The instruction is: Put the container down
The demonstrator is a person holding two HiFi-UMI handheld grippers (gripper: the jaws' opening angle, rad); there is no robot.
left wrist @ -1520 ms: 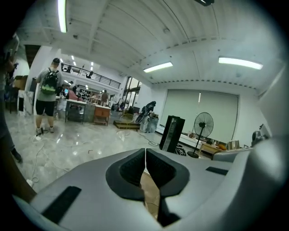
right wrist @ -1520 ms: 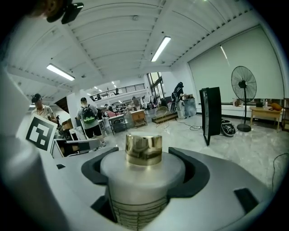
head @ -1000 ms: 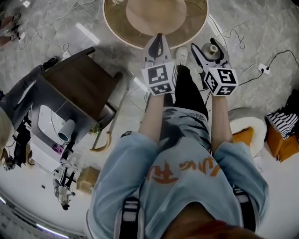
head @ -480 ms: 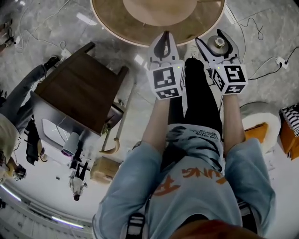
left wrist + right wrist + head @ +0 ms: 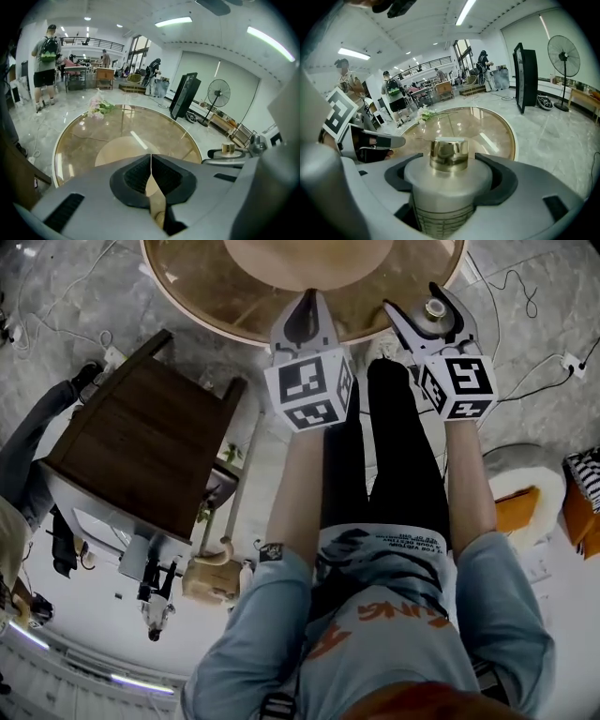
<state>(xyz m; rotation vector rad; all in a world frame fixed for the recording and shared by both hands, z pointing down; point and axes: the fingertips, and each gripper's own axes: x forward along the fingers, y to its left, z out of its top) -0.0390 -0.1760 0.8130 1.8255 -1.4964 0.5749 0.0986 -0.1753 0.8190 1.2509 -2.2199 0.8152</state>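
Note:
My right gripper is shut on a container, a pale ribbed jar with a shiny gold knob on its lid. In the head view the container hangs upright just off the near edge of the round glass table. My left gripper is beside it to the left, shut with nothing between its jaws, its tips over the table's near rim. In the left gripper view the black pads touch each other.
A bunch of flowers lies at the table's far side. A dark wooden side table stands to my left. A fan and a black display panel stand to the right. Several people are in the background, and cables trail on the marble floor.
I have stepped closer to the round table. Both grippers now reach its near rim, with the container still in the right one.

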